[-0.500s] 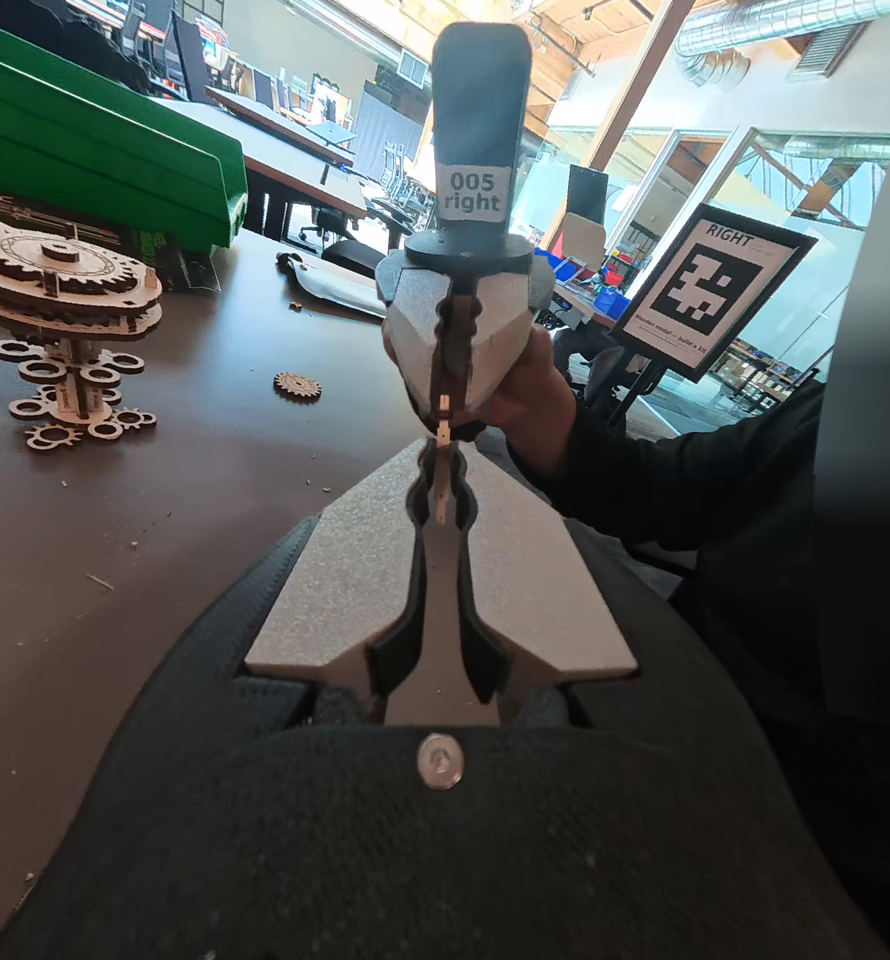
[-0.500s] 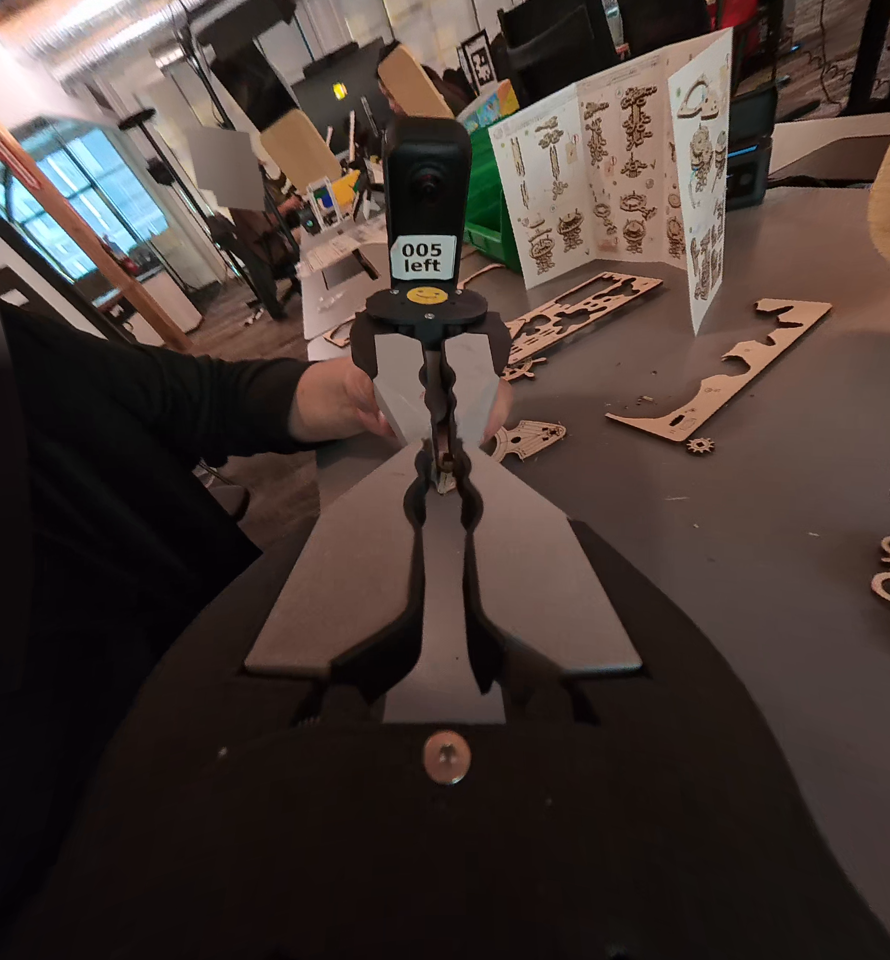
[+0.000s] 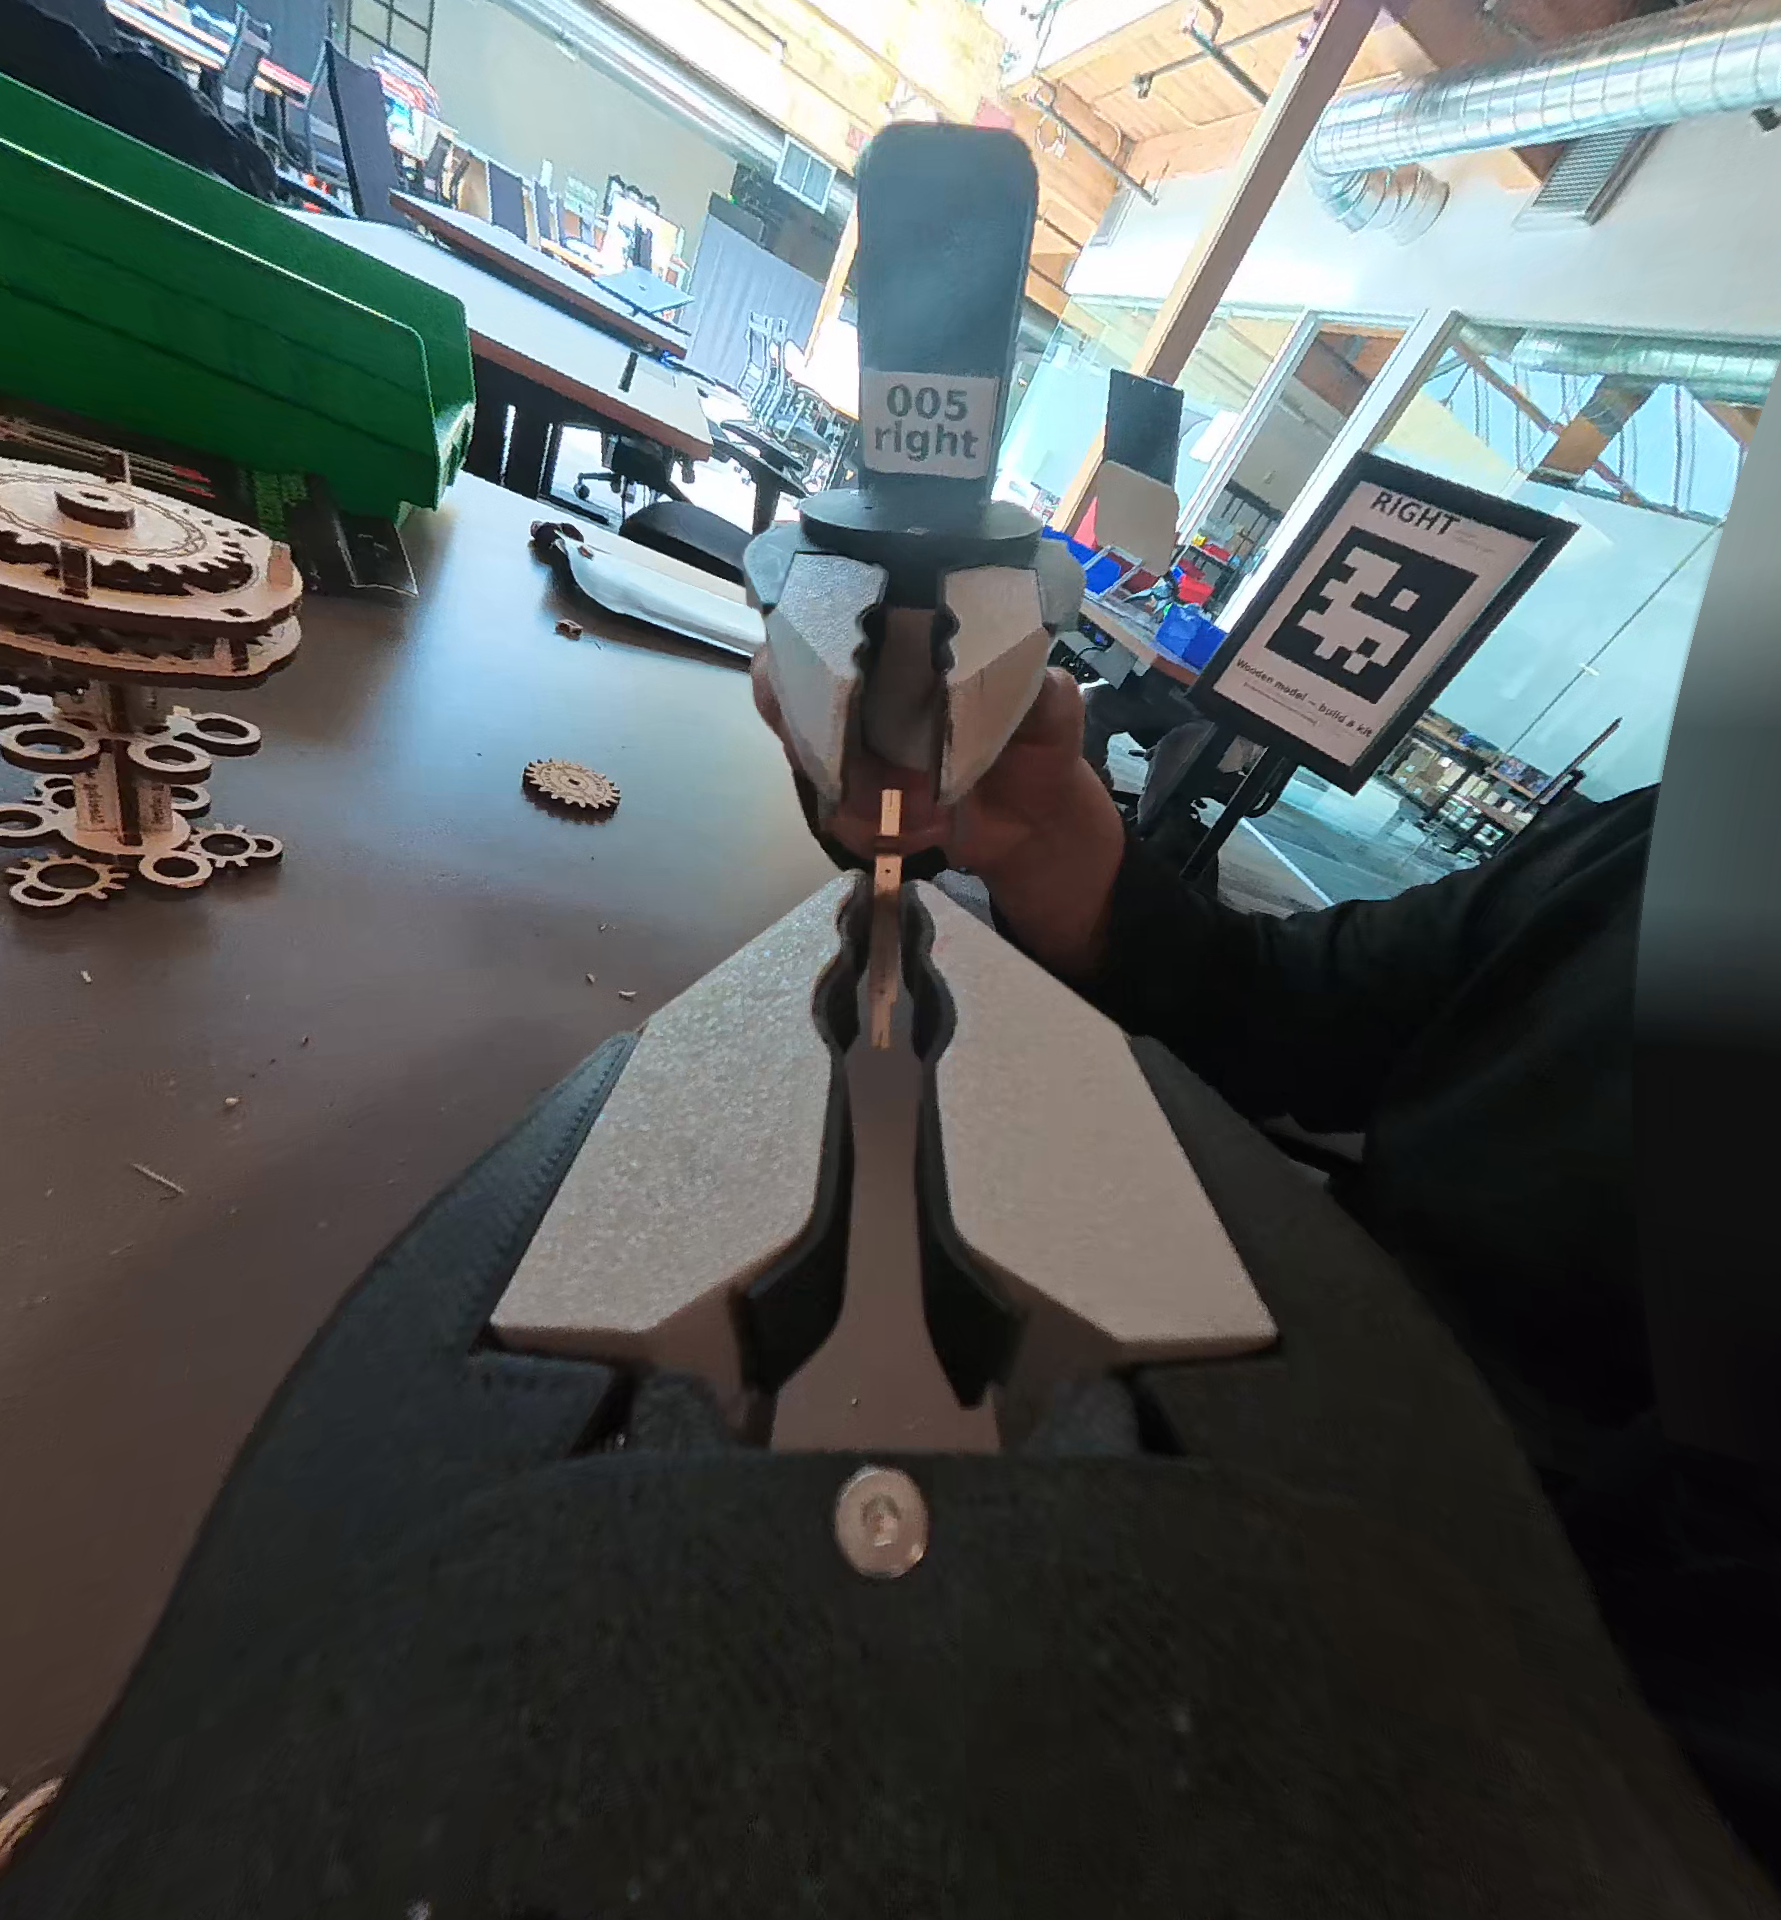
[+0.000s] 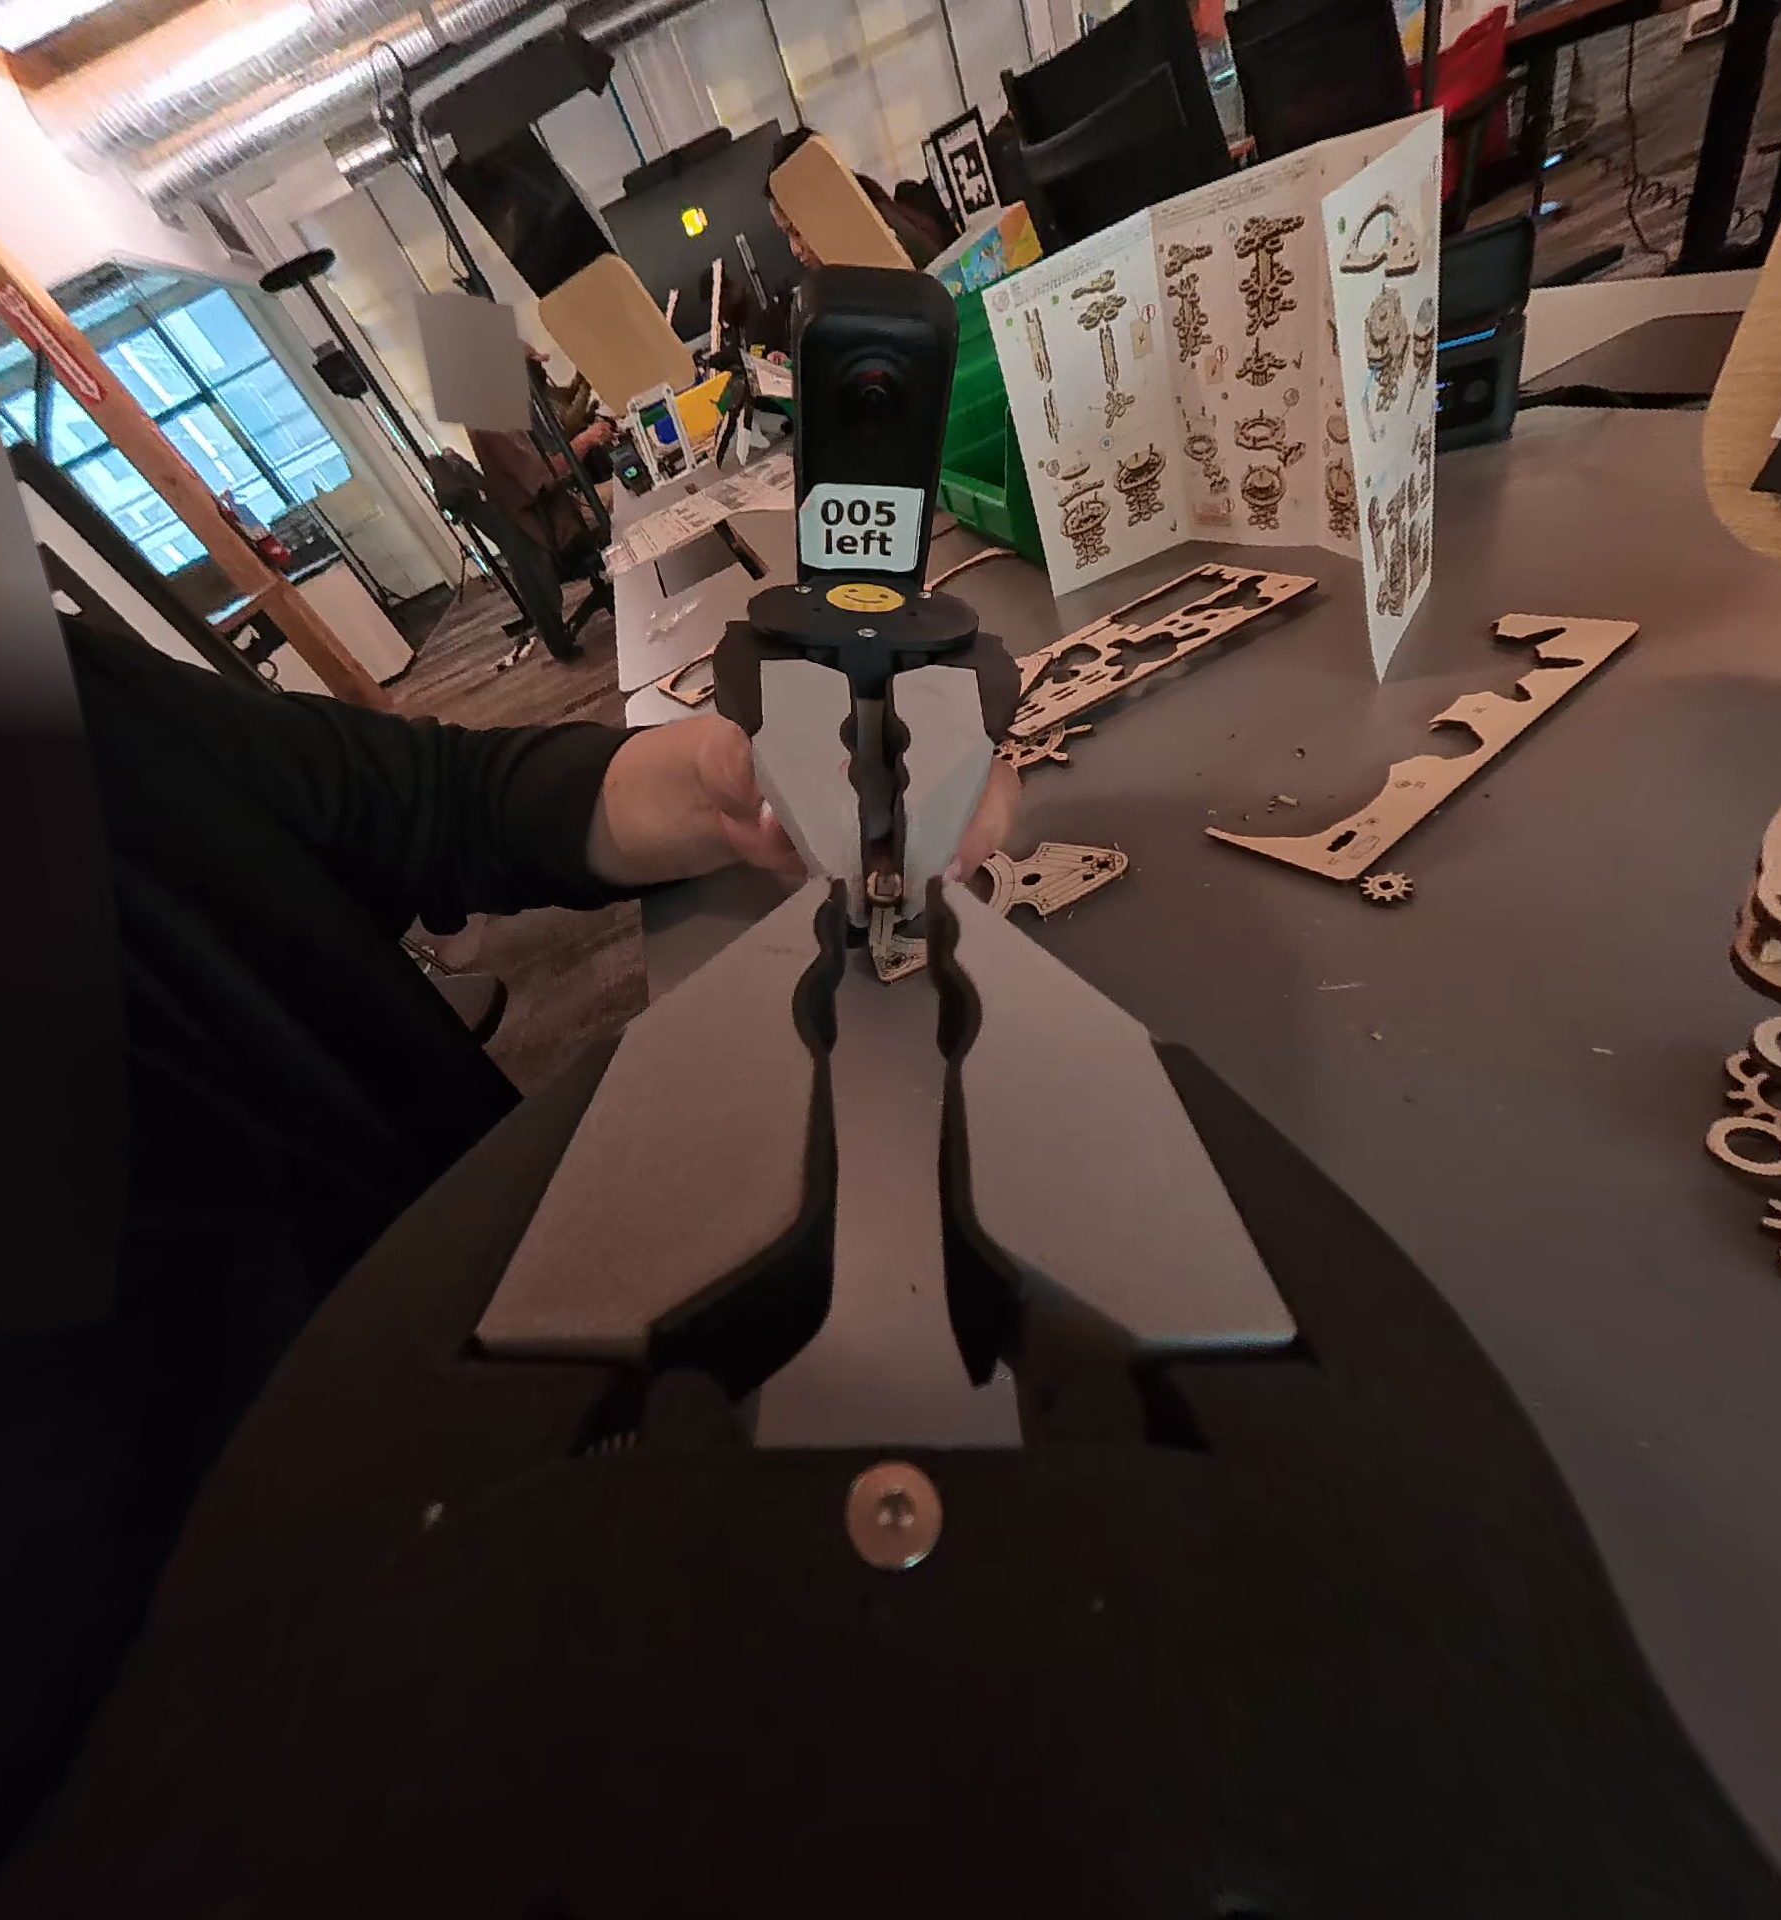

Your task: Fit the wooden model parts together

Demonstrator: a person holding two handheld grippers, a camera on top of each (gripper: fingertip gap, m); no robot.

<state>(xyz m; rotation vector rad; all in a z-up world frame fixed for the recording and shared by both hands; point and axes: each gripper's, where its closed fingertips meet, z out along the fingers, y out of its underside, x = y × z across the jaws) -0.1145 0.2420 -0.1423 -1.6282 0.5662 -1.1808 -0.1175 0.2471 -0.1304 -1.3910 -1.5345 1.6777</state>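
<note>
While both my grippers meet nose to nose above the table [image 3: 366, 1039], I read the left wrist view from its left edge: the part-built wooden gear model [image 3: 86, 623] stands far left, a loose small gear [image 3: 571, 787] lies to its right, well apart. At centre, my left gripper [image 3: 881, 940] has its fingers narrowed onto a thin wooden piece [image 3: 883, 966], seen edge-on. Beyond it, the right gripper [image 3: 891, 769] faces me with its fingers a little apart; I think the piece's far end sits between them without being clamped, though the view is poor there. In the right wrist view, cut-out wooden sheets [image 4: 1426, 758] and a folded instruction sheet [image 4: 1229, 384] lie far right.
</note>
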